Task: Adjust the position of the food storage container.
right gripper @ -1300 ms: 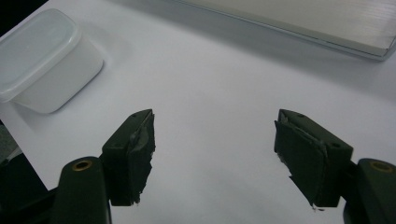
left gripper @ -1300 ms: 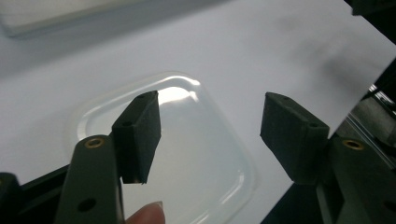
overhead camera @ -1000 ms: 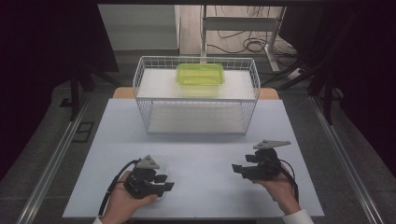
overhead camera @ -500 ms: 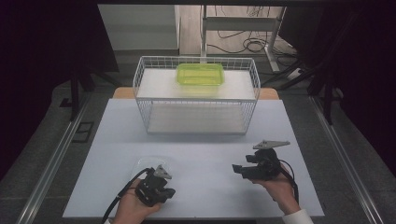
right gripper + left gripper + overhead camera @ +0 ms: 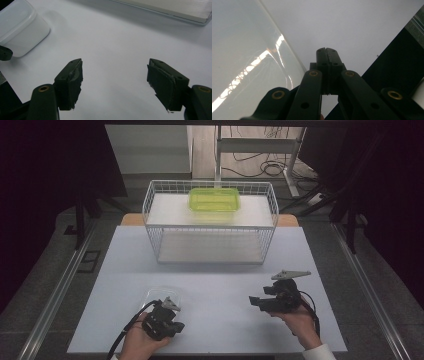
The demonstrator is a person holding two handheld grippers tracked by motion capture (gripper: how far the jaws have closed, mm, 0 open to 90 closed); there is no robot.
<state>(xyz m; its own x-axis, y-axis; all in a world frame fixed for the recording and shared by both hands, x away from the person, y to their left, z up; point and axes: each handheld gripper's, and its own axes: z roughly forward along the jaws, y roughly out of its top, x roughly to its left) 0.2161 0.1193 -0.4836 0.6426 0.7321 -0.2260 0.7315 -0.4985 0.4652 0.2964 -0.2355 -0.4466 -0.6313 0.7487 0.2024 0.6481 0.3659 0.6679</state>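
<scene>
- Your left gripper (image 5: 327, 53) had its jaws pressed together on nothing, just beside the clear container (image 5: 161, 296), which lay at the table's (image 5: 210, 270) near left.
- Your right gripper (image 5: 115, 82) stood wide, empty, well apart from it.

From above my white table (image 5: 210, 285) sits evenly lit while the room around it falls nearly black — up close, glare streaks the clear container (image 5: 244, 62) beside my left gripper (image 5: 327, 53), whose near links blur softly.
</scene>
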